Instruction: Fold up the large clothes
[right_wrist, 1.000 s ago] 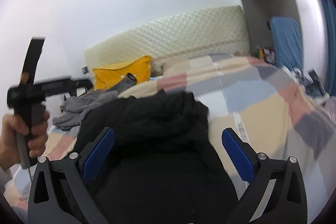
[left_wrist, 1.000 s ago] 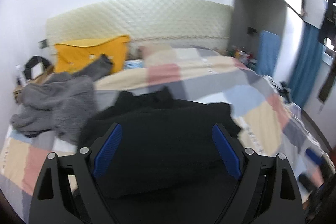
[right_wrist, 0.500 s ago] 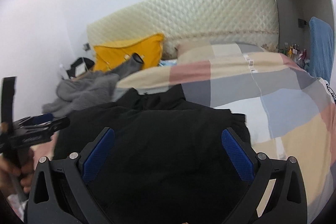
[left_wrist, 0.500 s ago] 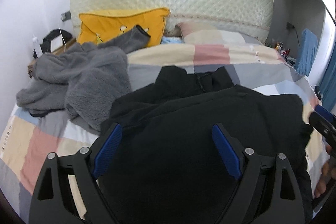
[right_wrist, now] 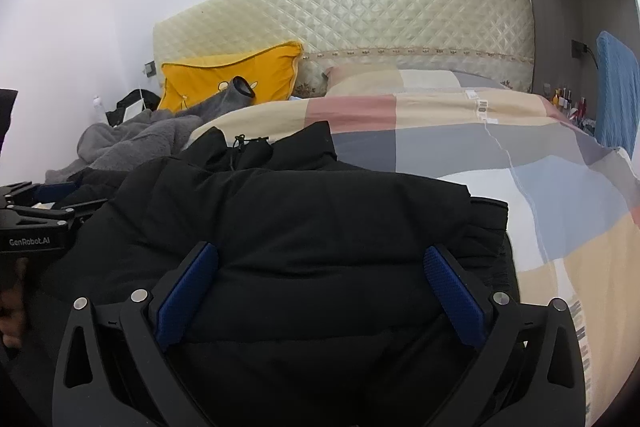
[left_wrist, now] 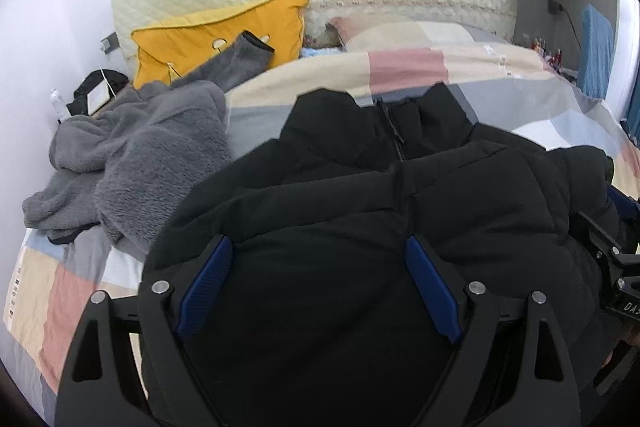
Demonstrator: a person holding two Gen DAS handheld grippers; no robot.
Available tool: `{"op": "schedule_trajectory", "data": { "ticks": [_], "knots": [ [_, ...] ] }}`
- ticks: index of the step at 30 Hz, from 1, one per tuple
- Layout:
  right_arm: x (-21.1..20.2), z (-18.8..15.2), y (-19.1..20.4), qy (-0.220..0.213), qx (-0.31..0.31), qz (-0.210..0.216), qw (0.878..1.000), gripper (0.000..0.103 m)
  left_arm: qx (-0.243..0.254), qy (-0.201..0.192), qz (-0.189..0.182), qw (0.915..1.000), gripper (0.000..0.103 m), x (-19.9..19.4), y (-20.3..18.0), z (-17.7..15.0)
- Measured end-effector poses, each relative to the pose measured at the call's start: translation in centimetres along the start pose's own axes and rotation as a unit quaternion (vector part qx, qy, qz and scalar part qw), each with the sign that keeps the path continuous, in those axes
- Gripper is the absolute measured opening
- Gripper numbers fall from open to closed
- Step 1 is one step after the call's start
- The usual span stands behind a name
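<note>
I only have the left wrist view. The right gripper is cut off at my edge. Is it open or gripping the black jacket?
Observer: Open. The right gripper has its blue pads wide apart over the black jacket, with nothing pinched.
Operator: Where does the jacket end on that side?
Observer: It stops on the checked quilt, with bare quilt beyond it.
Operator: Anything loose at the collar?
Observer: A drawstring cord lies there.

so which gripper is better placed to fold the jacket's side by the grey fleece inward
Left. The left gripper hangs open over the black jacket on the grey fleece side; the right gripper sits toward the opposite edge.
</note>
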State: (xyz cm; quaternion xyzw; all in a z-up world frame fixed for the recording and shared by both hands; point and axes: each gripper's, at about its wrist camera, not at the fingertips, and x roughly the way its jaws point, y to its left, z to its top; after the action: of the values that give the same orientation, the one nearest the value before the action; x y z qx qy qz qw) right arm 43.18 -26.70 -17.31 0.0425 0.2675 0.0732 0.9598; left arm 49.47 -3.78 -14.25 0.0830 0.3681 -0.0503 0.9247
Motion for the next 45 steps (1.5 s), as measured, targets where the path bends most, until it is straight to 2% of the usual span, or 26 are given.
{"op": "schedule_trajectory", "data": {
  "ticks": [4, 9, 15, 17, 20, 22, 27, 32, 41, 43, 45],
  "knots": [
    [0.8, -0.3, 0.0, 0.008, 0.002, 0.002, 1.000, 0.103, -0.002, 0.009, -0.010, 0.9999, 0.089, 1.3, 0.1, -0.1],
    [1.9, -0.8, -0.1, 0.016, 0.005, 0.002, 1.000, 0.103, -0.002, 0.007, -0.004, 1.0000, 0.090, 2.1, -0.2, -0.7],
    [3.2, -0.9, 0.1, 0.031, -0.003, -0.007, 0.999, 0.103, -0.023, 0.012, -0.010, 0.9996, 0.091, 3.6, 0.2, -1.4],
    [3.5, -0.9, 0.2, 0.044, -0.004, -0.011, 0.999, 0.103, -0.021, 0.015, -0.002, 0.9997, 0.091, 3.6, 0.0, -1.5],
    [3.7, 0.3, 0.9, 0.097, -0.016, -0.027, 0.995, 0.103, -0.007, 0.028, 0.014, 0.9995, 0.091, 3.0, -0.6, -0.8],
    [2.6, 1.2, 1.3, 0.113, -0.010, -0.024, 0.993, 0.103, -0.019, 0.032, 0.005, 0.9993, 0.091, 1.7, -0.4, -0.2],
    [-3.3, 3.2, 1.9, 0.059, 0.001, -0.019, 0.998, 0.103, -0.043, 0.019, -0.033, 0.9984, 0.091, -4.3, 0.0, 1.2],
    [-10.6, 5.4, 3.2, 0.023, 0.010, -0.018, 1.000, 0.103, -0.054, -0.018, -0.049, 0.9972, 0.091, -13.2, 0.6, 2.5],
    [-24.9, 9.2, 6.8, -0.037, -0.006, -0.019, 0.999, 0.103, -0.049, -0.119, -0.033, 0.9912, 0.092, -32.3, 2.0, 3.7],
    [-28.5, 9.6, 7.7, -0.052, -0.008, -0.011, 0.999, 0.103, -0.053, -0.129, -0.028, 0.9898, 0.093, -35.7, 2.5, 3.5],
    [-30.9, 9.7, 8.3, -0.049, -0.008, -0.005, 0.999, 0.103, -0.061, -0.130, -0.028, 0.9892, 0.093, -39.1, 3.1, 3.1]
  ]
}}
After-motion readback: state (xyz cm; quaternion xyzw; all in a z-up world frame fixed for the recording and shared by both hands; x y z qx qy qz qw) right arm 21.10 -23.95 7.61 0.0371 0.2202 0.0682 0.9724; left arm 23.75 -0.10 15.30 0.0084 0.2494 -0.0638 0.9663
